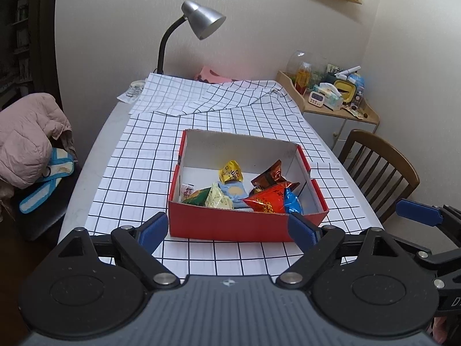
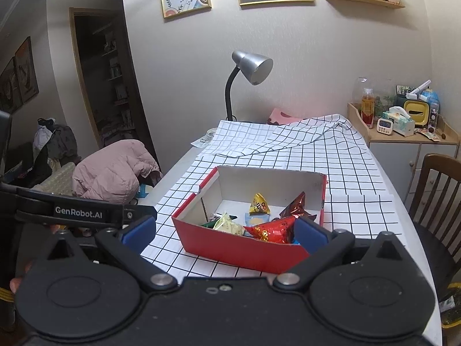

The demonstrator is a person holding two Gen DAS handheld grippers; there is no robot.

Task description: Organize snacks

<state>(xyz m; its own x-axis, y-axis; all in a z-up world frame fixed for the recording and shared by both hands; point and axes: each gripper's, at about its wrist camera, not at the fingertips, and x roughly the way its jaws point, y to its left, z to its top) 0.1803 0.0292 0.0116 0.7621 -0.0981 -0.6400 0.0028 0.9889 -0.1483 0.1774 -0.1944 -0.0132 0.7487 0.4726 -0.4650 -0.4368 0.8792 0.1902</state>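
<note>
**A:** Where do things stand?

**B:** The snacks are gathered in the red box [image 1: 230,226] on the checked cloth [image 1: 138,173] over the desk [image 1: 95,150]. The red packet [image 1: 266,200], the blue one [image 1: 292,203] and the pale triangular one [image 1: 219,200] crowd the near wall; the yellow packet [image 1: 230,171] and the brown foil one [image 1: 270,176] sit further back.

**A:** And the claws?

**B:** The left claw [image 1: 227,230] is spread wide with nothing between its pads, and it hangs just short of the box. The right claw [image 2: 224,230] is the same: gaping, empty (its right pad overlaps the box's near corner in its own view, but I can't tell if it touches).

**A:** So what makes this step go well?

**B:** I'd judge it a clean retreat. No loose snack shows on the cloth, so the sorting looks close to done. Keep both claws wide and clear of the near wall, since cardboard will slide easily on that cloth. The heap near the front looks light and springy; a brush could tip a packet over the rim.
</note>
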